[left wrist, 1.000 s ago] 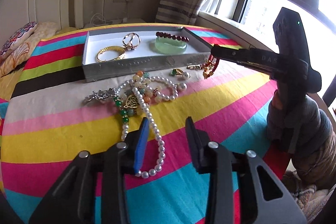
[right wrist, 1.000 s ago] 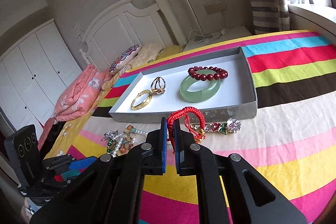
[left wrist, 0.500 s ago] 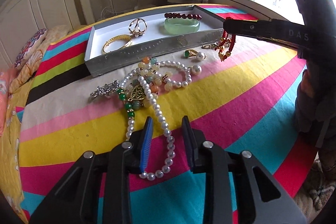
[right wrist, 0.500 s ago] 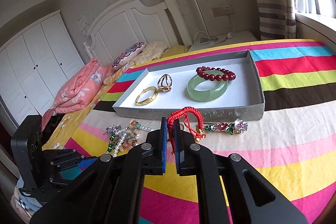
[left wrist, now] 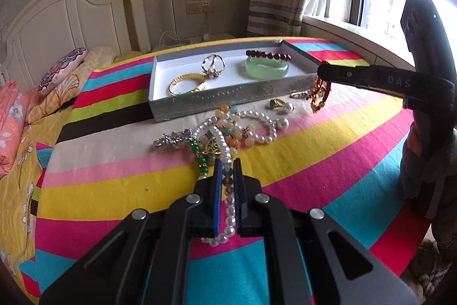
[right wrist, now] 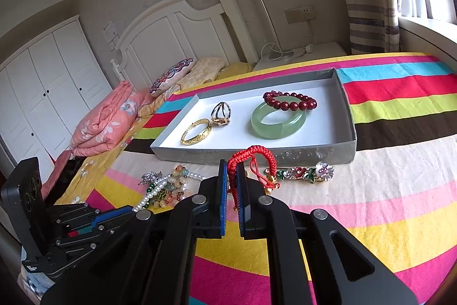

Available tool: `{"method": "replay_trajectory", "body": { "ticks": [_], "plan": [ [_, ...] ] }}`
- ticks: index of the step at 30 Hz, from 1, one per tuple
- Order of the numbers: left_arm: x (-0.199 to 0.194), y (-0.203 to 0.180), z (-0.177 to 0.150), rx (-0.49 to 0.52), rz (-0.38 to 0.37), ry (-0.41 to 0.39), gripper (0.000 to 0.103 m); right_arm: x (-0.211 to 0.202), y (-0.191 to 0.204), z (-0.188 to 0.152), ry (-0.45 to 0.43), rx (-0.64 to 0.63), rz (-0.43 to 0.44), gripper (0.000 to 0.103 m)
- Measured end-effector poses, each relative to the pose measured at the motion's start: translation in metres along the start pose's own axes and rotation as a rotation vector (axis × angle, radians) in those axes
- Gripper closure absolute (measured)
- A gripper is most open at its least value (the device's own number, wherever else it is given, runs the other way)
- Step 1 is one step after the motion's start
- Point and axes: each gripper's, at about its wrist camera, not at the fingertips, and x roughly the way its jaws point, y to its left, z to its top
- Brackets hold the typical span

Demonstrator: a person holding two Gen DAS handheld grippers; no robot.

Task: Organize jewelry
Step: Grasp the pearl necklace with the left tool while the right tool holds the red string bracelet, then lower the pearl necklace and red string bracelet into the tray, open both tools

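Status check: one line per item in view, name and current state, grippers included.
left gripper: shut on pearl necklace, jaws just closed
right gripper: shut on red cord bracelet
pearl necklace: strand pinched, rest tangled in the pile on the bedspread
red cord bracelet: held, outside the tray
tray: open, on the bedspread
jade bangle: flat in tray
red bead bracelet: in tray, resting on jade bangle
gold bangle: in tray
flower brooch: on bedspread, outside tray

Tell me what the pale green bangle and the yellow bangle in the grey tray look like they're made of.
The pale green bangle looks like jade or jade-coloured glass: thick, smooth, translucent and milky, with soft highlights. The yellow bangle looks like gold or gold-plated metal: thin, bright and reflective, with a patterned surface. Real or imitation cannot be told from here. Both lie in the grey tray.
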Motion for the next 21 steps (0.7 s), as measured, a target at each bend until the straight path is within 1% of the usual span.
{"method": "replay_trajectory", "body": {
  "ticks": [5,12,17,21],
  "plan": [
    [-0.015,0.003,0.010,-0.038,0.019,-0.080,0.096,-0.002,0.000,-0.001,-0.008,0.003,0.004,0.095],
    [-0.046,0.003,0.044,0.005,0.050,-0.184,0.096,-0.004,-0.002,0.000,-0.013,0.006,0.007,0.095],
    [-0.064,0.011,0.076,0.023,0.057,-0.225,0.096,-0.004,-0.001,0.000,-0.018,0.005,0.011,0.095],
    [-0.071,0.015,0.105,0.049,0.070,-0.238,0.096,-0.004,-0.004,0.003,-0.015,0.026,0.028,0.095]
  ]
}}
